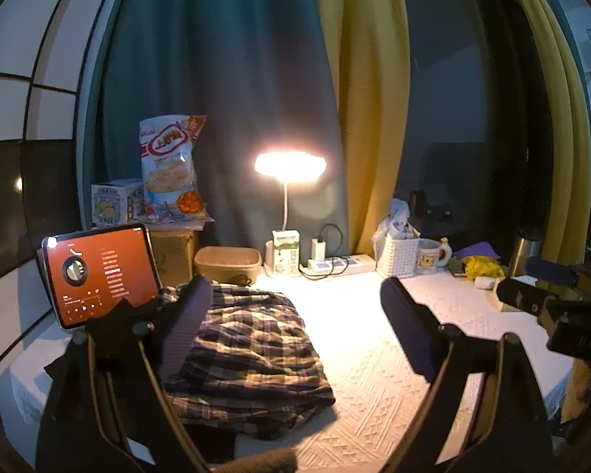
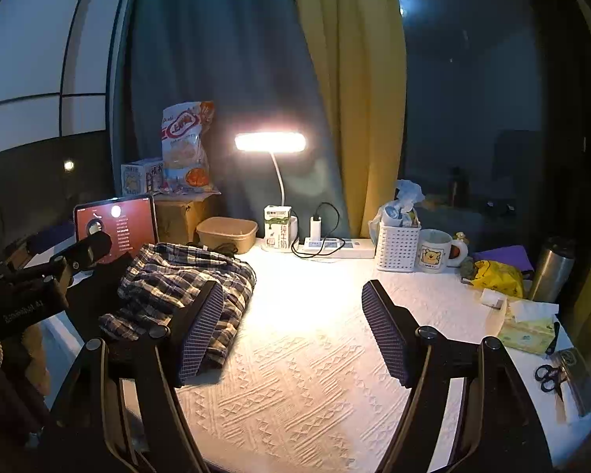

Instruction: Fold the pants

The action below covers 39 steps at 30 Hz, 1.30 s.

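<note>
— Where were the pants (image 1: 248, 354) at that moment?

— They lay in a folded plaid bundle on the left part of the white tablecloth (image 1: 374, 354), just in front of the tablet (image 1: 100, 272) with its red screen. From the right wrist camera the same pants (image 2: 185, 283) sat at the left edge, near the brown tray (image 2: 226, 232).

— And the left gripper (image 1: 295, 327)?

— Its fingers stood wide apart with nothing between them. The left finger overlapped the near-left edge of the pants in the view, but I could not tell whether it touched the cloth.

— The right gripper (image 2: 295, 331)?

— Also spread wide and holding nothing, above bare tablecloth, with the pants off to its left.

— What else stood on the table?

— A lit desk lamp (image 2: 270, 142) at the back, a milk carton (image 2: 277, 228) beside a power strip (image 2: 339, 246), a white basket (image 2: 398, 246), a bear mug (image 2: 435, 251), a tissue box (image 2: 528, 333) and scissors (image 2: 549, 378) at the right.
</note>
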Available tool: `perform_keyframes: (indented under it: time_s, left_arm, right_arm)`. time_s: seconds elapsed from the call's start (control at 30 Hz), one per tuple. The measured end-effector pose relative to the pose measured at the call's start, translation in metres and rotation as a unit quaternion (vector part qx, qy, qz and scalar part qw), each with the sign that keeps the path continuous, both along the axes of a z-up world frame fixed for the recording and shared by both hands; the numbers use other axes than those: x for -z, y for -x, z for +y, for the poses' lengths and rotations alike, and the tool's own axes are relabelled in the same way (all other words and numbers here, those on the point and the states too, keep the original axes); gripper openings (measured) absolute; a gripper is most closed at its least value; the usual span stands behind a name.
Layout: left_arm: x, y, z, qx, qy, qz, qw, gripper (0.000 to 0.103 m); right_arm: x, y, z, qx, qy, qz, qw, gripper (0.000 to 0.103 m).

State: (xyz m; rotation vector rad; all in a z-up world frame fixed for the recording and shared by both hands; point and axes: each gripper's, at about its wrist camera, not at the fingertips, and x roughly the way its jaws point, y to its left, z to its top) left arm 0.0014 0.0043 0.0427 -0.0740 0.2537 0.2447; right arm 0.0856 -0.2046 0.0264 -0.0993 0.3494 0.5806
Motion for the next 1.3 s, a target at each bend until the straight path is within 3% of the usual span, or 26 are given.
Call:
perform_keyframes:
  time_s: [1.3]
  left_arm:
    - [0.0010, 0.0057, 0.0055, -0.005, 0.011, -0.007, 0.9999, 0.089]
  right_arm:
    - [0.0042, 0.0018, 0.0036, 0.003, 0.005, 0.005, 1.000, 0.076]
